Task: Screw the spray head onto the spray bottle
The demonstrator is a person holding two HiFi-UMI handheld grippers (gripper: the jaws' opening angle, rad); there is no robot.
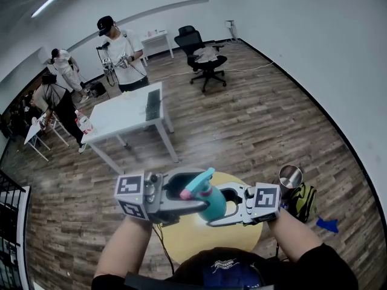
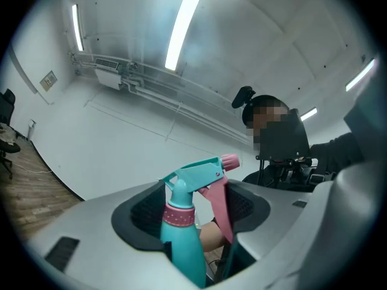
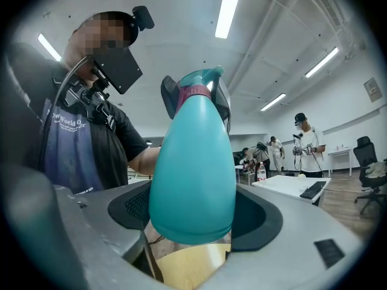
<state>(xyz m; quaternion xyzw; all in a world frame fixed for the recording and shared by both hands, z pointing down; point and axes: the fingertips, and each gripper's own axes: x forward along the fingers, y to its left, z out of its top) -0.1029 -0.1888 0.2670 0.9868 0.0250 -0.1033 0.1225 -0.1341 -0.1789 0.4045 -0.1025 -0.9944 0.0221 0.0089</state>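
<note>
A teal spray bottle point(image 1: 215, 206) hangs tilted above a round yellow table point(image 1: 181, 237). My right gripper point(image 1: 221, 208) is shut on its wide body point(image 3: 192, 168), both dark pads against its sides. The teal spray head point(image 2: 196, 173), with pink nozzle and trigger, sits on the bottle's neck over a pink collar point(image 2: 179, 215). My left gripper point(image 1: 187, 196) comes in from the left and is closed round the spray head point(image 1: 197, 184). In the left gripper view the collar and trigger fill the gap between the pads of the left gripper point(image 2: 195, 217). The thread under the collar is hidden.
A metal cup point(image 1: 290, 177) and a green backpack point(image 1: 302, 202) are to the right of the yellow table. Farther off stand a white table point(image 1: 130, 116) with a keyboard, a black office chair point(image 1: 203, 57) and several people point(image 1: 124, 56). Wooden floor lies between.
</note>
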